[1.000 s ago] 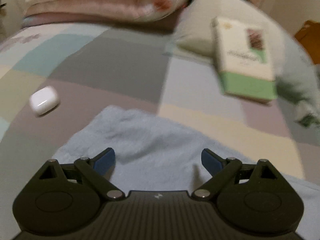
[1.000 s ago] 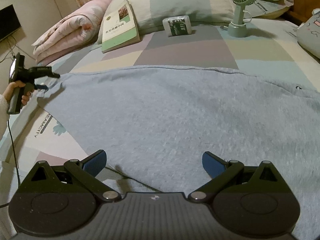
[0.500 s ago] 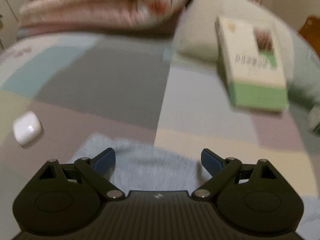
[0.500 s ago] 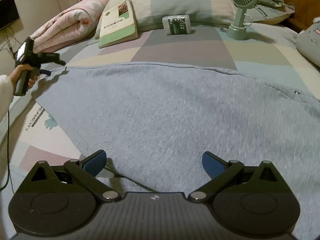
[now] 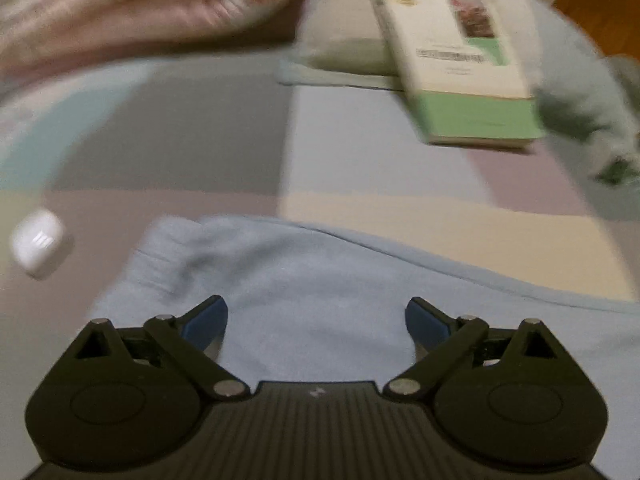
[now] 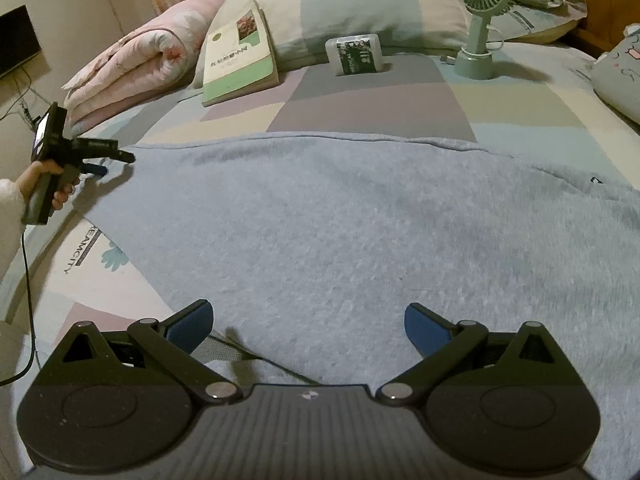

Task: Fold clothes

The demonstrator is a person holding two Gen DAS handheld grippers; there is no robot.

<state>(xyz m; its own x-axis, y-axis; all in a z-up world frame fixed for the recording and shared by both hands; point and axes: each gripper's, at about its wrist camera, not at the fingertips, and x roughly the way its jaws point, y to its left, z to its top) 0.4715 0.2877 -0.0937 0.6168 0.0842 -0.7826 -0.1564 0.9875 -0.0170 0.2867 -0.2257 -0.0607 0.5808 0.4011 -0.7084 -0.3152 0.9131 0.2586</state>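
My left gripper (image 5: 316, 316) has its jaws spread wide, with nothing between the blue pads (image 5: 206, 318). It sits low over one end of the light blue garment (image 5: 320, 300), where the cloth is bunched into soft wrinkles; I cannot tell whether the pads touch the cloth. This view is blurred. A small white case (image 5: 38, 242) lies on the bedsheet (image 5: 380, 152) to the left of the garment, apart from it. A book with a green band (image 5: 460, 64) leans against a pillow (image 5: 344, 36) further ahead, and a rolled pink quilt (image 5: 140, 12) lies to the upper left.

My right gripper (image 6: 308, 322) also has its jaws spread wide and holds nothing. It sits over the near edge of the garment (image 6: 360, 220), which lies spread flat across the bed and fills most of this view. A grey strip of fabric shows just beside the left pad (image 6: 192, 326).

In the right wrist view, my left hand (image 6: 44, 182) holds the left gripper (image 6: 108, 162) at the garment's far left end. Beyond the garment, on the bedsheet (image 6: 360, 108), stand a green fan (image 6: 478, 20) and a small packet (image 6: 358, 56), both near the pillow (image 6: 360, 4). The book (image 6: 238, 56) and quilt (image 6: 136, 64) are to the left of them.
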